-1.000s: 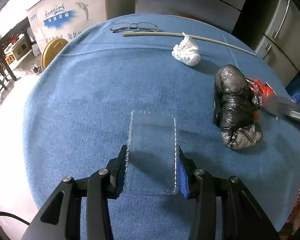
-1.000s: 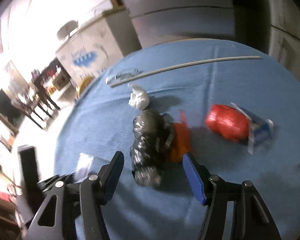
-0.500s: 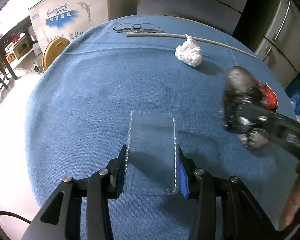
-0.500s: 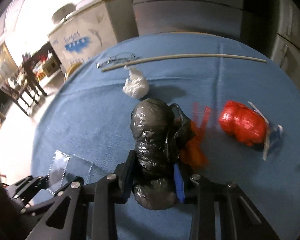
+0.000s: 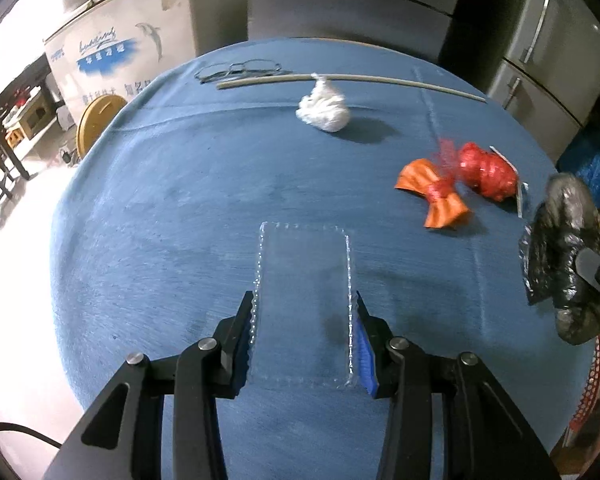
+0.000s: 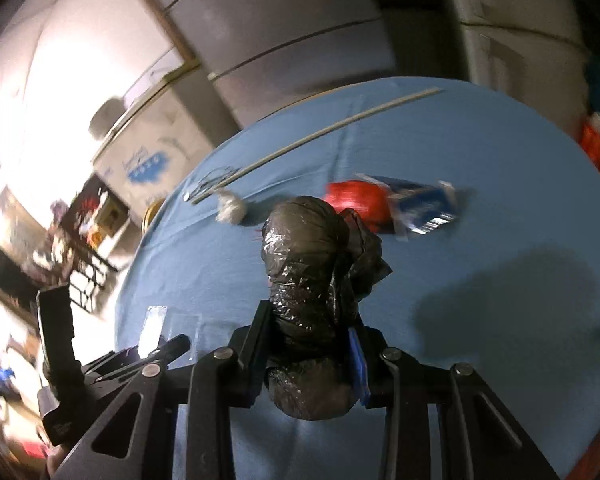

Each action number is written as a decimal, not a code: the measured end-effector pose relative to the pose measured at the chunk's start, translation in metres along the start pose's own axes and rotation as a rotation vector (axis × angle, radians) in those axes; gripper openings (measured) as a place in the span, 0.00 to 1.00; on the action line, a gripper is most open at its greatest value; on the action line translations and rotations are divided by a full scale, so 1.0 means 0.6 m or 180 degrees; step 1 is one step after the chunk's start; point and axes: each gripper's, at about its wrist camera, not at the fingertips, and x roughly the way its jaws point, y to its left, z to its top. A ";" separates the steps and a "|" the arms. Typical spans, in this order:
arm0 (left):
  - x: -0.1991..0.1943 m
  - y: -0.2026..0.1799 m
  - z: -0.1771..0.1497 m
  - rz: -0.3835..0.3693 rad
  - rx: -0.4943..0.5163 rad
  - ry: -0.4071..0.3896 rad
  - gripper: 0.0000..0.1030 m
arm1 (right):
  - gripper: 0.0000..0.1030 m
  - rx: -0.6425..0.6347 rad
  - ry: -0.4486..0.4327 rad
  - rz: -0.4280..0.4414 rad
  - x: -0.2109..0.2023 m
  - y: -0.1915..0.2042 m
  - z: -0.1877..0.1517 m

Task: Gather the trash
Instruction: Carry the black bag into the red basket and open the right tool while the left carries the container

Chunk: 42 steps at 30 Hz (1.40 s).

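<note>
Dim, fisheye-warped views; left glare, motion blur.

crumpled black bag [image 6: 312,280] upright in air; clear tray [image 5: 304,300] apparently flat, raised.

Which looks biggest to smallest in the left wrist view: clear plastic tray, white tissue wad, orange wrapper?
1. Clear plastic tray, though it lies nearest the camera.
2. Orange wrapper and white tissue wad look alike; unranked.

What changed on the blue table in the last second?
The right gripper has just closed on the black bag and lifted it off toward the table's right edge, uncovering the orange wrapper. The left gripper still holds the clear tray; white wad and glasses stayed put.
</note>
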 end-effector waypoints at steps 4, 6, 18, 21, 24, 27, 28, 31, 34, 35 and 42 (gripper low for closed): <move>-0.014 -0.034 -0.003 -0.0031 0.0140 -0.0027 0.44 | 0.36 0.0220 -0.0072 -0.0036 -0.032 -0.050 -0.012; -0.020 -0.051 -0.005 -0.0053 0.0209 -0.0036 0.44 | 0.36 0.0307 -0.0108 -0.0057 -0.049 -0.072 -0.021; -0.048 -0.167 -0.024 -0.0157 0.0688 -0.0080 0.44 | 0.36 0.0660 -0.0346 -0.0129 -0.141 -0.164 -0.063; -0.053 -0.195 -0.028 -0.0188 0.0797 -0.0082 0.44 | 0.36 0.0746 -0.0423 -0.0169 -0.166 -0.189 -0.070; -0.056 -0.223 -0.032 -0.0222 0.0916 -0.0087 0.44 | 0.36 0.0831 -0.0486 -0.0225 -0.186 -0.213 -0.078; -0.062 -0.251 -0.036 -0.0276 0.1029 -0.0091 0.44 | 0.36 0.0935 -0.0566 -0.0362 -0.214 -0.246 -0.095; -0.064 -0.264 -0.039 -0.0301 0.1084 -0.0095 0.44 | 0.36 0.0969 -0.0579 -0.0395 -0.220 -0.256 -0.100; -0.068 -0.295 -0.046 -0.0381 0.1202 -0.0085 0.44 | 0.36 0.1132 -0.0632 -0.0546 -0.246 -0.295 -0.120; -0.073 -0.327 -0.052 -0.0454 0.1326 -0.0079 0.44 | 0.36 0.1294 -0.0698 -0.0691 -0.273 -0.335 -0.137; -0.074 -0.337 -0.054 -0.0477 0.1361 -0.0076 0.44 | 0.36 0.1341 -0.0721 -0.0737 -0.281 -0.347 -0.141; -0.098 -0.437 -0.070 -0.0755 0.1694 -0.0094 0.44 | 0.36 0.1535 -0.0838 -0.1093 -0.334 -0.417 -0.162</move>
